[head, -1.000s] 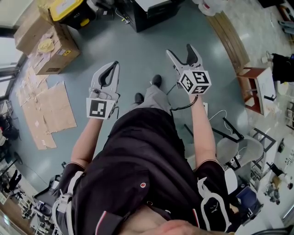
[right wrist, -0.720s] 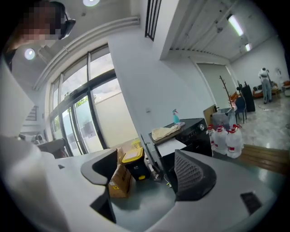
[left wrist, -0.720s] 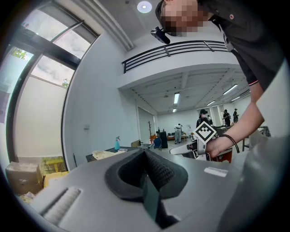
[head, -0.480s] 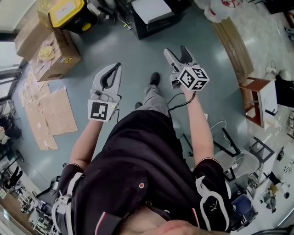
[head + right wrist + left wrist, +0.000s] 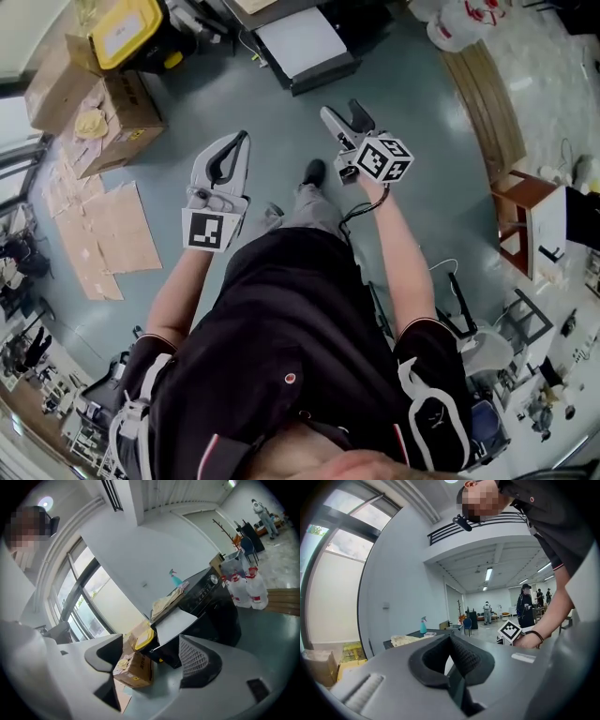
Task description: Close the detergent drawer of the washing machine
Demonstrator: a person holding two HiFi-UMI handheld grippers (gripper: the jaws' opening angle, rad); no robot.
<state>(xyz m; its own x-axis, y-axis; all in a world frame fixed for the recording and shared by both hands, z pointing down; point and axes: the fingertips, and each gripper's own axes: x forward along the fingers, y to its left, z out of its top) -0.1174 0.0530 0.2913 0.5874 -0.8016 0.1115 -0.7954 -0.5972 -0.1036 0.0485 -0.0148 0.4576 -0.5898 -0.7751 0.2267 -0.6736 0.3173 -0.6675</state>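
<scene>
A black machine (image 5: 213, 604) with a dial panel stands ahead on the floor, and a white flat panel (image 5: 176, 619) juts from its front. From the head view I see the white panel (image 5: 298, 42) near the top edge, a stride beyond both grippers. My left gripper (image 5: 235, 141) is held out over the floor, its jaws shut on nothing, as the left gripper (image 5: 452, 644) also shows in its own view. My right gripper (image 5: 340, 110) points at the machine. Its jaws are apart and closing, with nothing between them in the right gripper view (image 5: 150, 656).
Cardboard boxes (image 5: 103, 103) and a yellow-lidded bin (image 5: 127, 28) sit at the left, with flattened cardboard (image 5: 98, 230) on the floor. A wooden bench (image 5: 483, 94), white bags (image 5: 464, 19) and a stool (image 5: 525, 216) line the right. A spray bottle (image 5: 176, 579) stands on the machine.
The person has walked forward, so the machine with its white panel has come into the top of the head view. The right gripper has rolled and dropped a little; the left stays shut.
</scene>
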